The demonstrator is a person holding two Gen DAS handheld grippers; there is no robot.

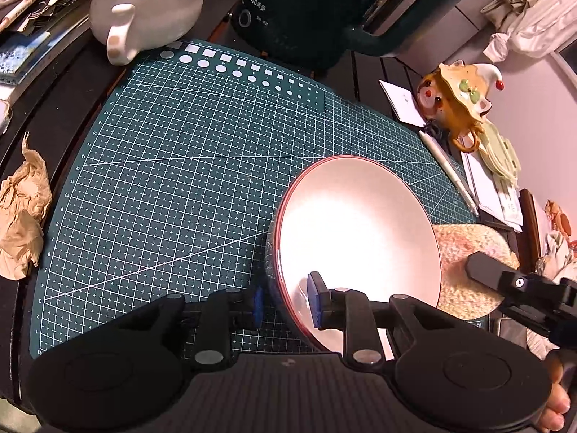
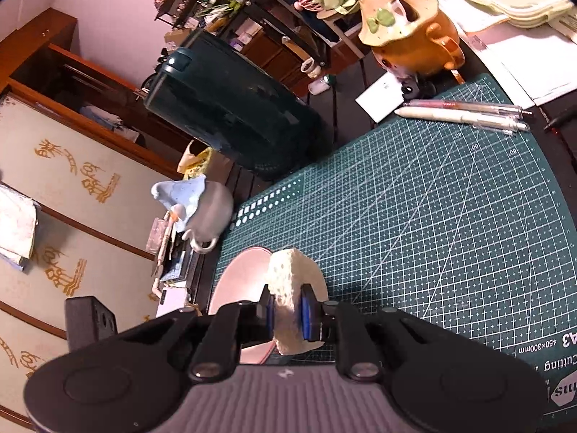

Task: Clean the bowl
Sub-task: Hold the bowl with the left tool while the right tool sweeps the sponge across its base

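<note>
Seemingly mid-task, the left gripper (image 1: pixel 285 303) is pinching the rim of the tilted bowl (image 1: pixel 357 223) over the cutting mat (image 1: pixel 173 166), while the right gripper (image 2: pixel 288 310), clamping the sponge (image 2: pixel 292 288), is hovering beside it; the inside is looking clean, wiping unfinished.

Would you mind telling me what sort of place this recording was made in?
Probably a lived-in room at home, with a cluttered desk as the workspace. A green cutting mat covers the desk, novelty ceramic teapots and pens lie around it, and a wooden cabinet stands behind.
</note>
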